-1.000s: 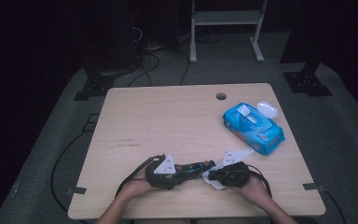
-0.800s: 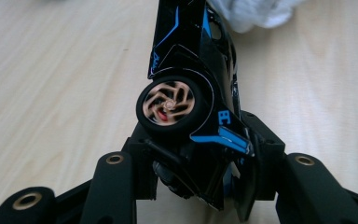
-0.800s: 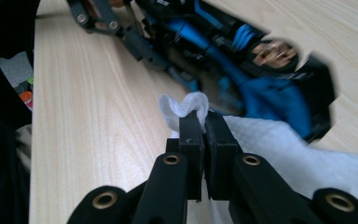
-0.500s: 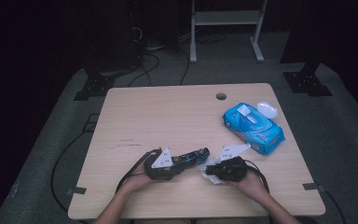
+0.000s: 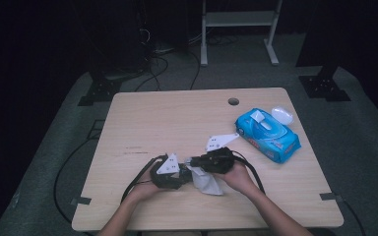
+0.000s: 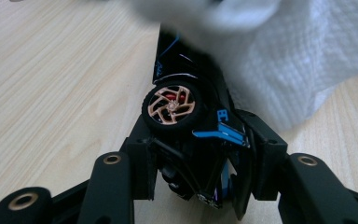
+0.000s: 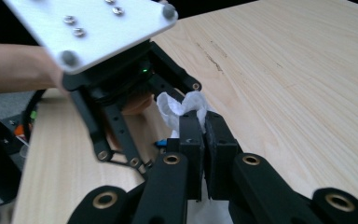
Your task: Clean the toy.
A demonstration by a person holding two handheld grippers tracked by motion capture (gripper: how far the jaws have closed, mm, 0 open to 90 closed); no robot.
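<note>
Toy car (image 6: 191, 135) near the bench's (image 5: 177, 118) front edge, clamped in the left tongs (image 6: 200, 154); right tongs (image 7: 204, 135) pinch a soft wipe (image 7: 182, 107). Car looks light, rigid (wheels likely fragile): grip its body.

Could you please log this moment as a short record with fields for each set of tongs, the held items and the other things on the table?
left tongs: shut on the toy car
toy car: black with blue trim, copper-spoked wheel facing the left gripper view
right tongs: shut on the white wipe
white wipe: lying against the toy car
table: light wood
blue wipes pack: far right side, lid open
activity: apparently wiping the toy car
</note>
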